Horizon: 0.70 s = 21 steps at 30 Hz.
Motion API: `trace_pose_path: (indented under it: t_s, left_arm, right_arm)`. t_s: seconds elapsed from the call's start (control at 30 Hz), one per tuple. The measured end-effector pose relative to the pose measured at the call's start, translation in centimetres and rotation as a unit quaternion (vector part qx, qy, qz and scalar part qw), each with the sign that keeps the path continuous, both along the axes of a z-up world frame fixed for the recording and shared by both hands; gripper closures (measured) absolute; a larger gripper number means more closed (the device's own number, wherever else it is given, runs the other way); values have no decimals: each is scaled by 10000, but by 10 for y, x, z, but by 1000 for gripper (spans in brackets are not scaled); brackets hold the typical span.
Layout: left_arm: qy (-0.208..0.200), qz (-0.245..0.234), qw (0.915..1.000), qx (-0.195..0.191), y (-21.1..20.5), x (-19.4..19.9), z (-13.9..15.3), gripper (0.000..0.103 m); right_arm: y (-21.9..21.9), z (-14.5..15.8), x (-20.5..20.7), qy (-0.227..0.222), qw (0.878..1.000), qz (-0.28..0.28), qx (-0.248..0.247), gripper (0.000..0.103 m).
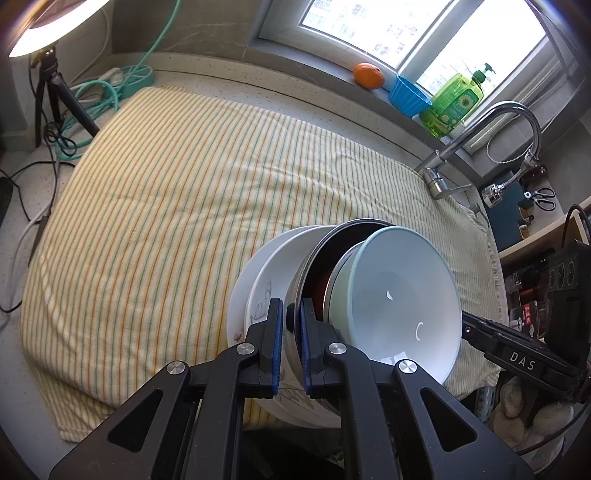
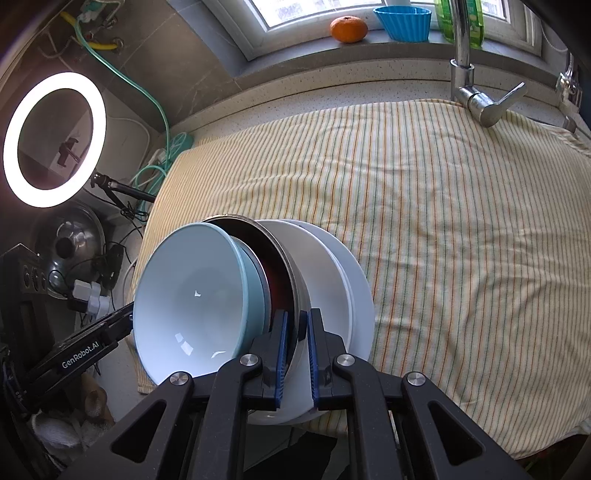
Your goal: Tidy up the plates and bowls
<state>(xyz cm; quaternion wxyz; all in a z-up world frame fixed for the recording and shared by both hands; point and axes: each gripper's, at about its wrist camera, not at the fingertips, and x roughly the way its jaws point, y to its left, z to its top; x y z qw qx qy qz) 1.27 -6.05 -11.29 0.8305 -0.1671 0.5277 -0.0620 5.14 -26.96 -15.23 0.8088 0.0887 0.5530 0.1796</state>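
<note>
- We hold a nested stack of dishes tipped on edge over the striped cloth (image 1: 184, 177) that covers the counter (image 1: 22, 258), one gripper on each side of the stack.
- Our left gripper (image 1: 292, 343) has its fingers (image 1: 275, 332) nearly together, the blue pads pinching the rim of the steel bowl (image 1: 317, 258) in the middle of the stack.
- Our right gripper (image 2: 295, 354) grips the same steel bowl (image 2: 291, 273) from the opposite side, its fingers (image 2: 317, 354) drawn almost shut on the thin metal wall.
- Inside the steel bowl sits a pale blue bowl (image 1: 399, 295), white within, its mouth turned toward the sink side in the left wrist view; between the two a dark red surface shows.
- Behind the steel bowl lie white plates (image 1: 255, 280), one with a faint drawn pattern; in the right wrist view the white plates (image 2: 343, 280) fan out to the right.
- The stack hangs near the cloth's front edge; we cannot tell whether its lower edge touches the cloth.
- On the windowsill stand an orange (image 2: 349, 28), a blue cup (image 2: 402, 22) and a green soap bottle (image 1: 454, 99); the tap (image 1: 480, 147) rises at the cloth's far corner.
</note>
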Motion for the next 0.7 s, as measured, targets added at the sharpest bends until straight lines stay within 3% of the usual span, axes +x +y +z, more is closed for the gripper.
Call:
trace_pose_path:
  t_s: [0.27, 0.4, 0.53, 0.7]
  left_arm:
    - [-42, 13, 10000, 1, 0, -2, 2, 95]
    - [-93, 30, 9999, 46, 2, -4, 5, 90]
    - [-152, 63, 9999, 37, 5, -6, 9, 89]
    - [-266, 102, 9995, 123, 8, -10, 17, 89]
  right_arm:
    - [-2, 5, -3, -105, 9999, -46, -48, 92]
    - [-5, 7, -6, -176, 9997, -122, -76, 88]
    - [-8, 12, -9, -257, 9995, -179, -35, 80]
    - [-13, 25, -14, -492, 9985, -248, 0, 78]
